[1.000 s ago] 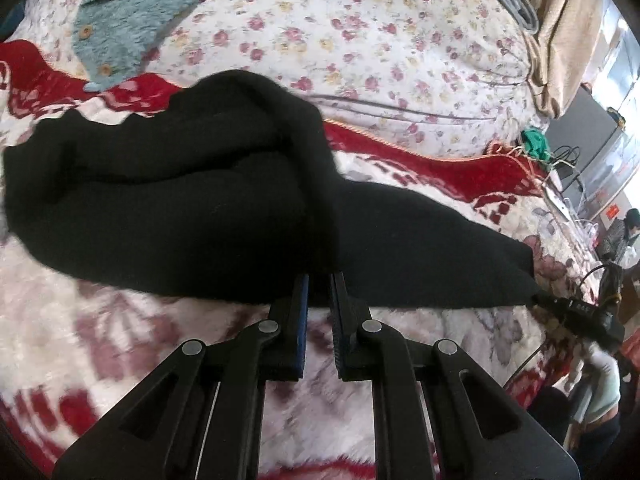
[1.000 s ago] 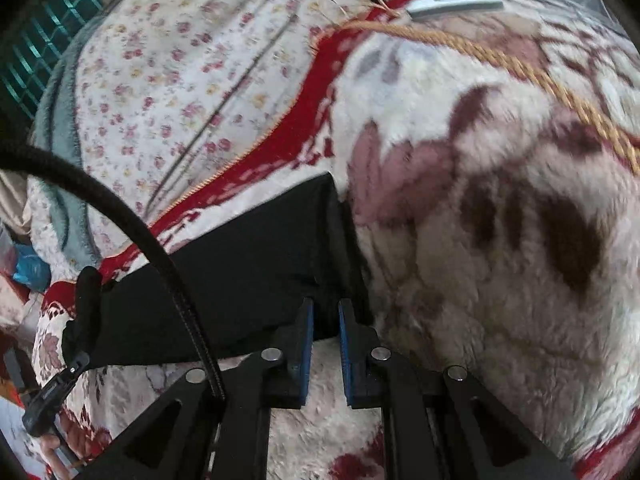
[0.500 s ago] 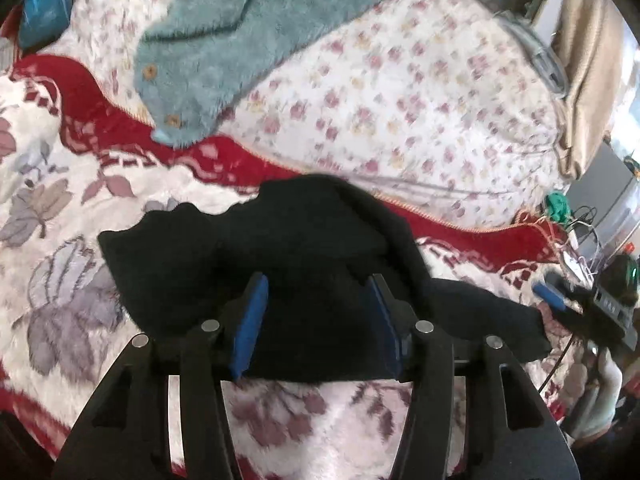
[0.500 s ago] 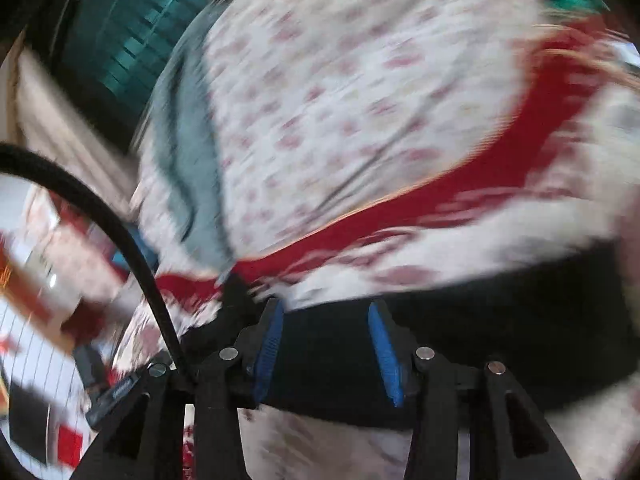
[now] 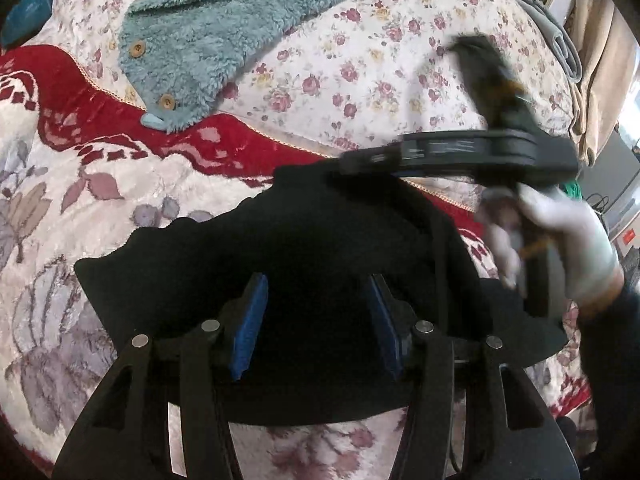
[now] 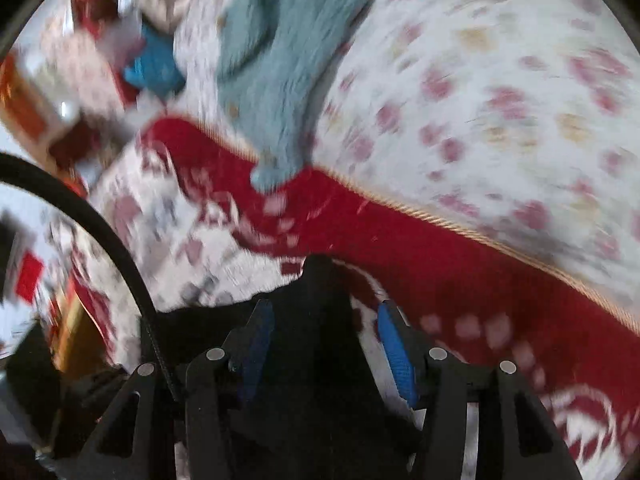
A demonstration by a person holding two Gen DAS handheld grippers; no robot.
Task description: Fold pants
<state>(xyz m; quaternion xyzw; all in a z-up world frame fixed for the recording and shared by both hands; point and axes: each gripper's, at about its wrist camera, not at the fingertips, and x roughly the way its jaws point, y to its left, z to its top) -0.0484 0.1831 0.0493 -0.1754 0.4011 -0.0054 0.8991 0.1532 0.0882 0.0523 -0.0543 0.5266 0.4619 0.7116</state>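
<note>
The black pants (image 5: 304, 248) lie bunched on the white and red floral blanket (image 5: 120, 196). My left gripper (image 5: 316, 320) is open and empty, its blue pads (image 5: 252, 320) spread just above the near part of the pants. My right gripper (image 6: 324, 344) is open too, over a black fold of the pants (image 6: 320, 320); this view is blurred by motion. In the left wrist view the right gripper (image 5: 356, 160) reaches from the right, held by a white-gloved hand (image 5: 560, 240), its tip at the far edge of the pants.
A teal fleece jacket (image 5: 224, 28) with wooden buttons lies on the flowered quilt (image 5: 400, 60) behind the pants; it also shows in the right wrist view (image 6: 272, 60). A black cable (image 6: 100, 232) arcs at the right wrist view's left. A beige curtain (image 5: 600, 60) hangs far right.
Both grippers have let go of the pants and opened. The right gripper has swung left across the pants towards the left gripper. The pants now lie in a shorter, bunched heap.
</note>
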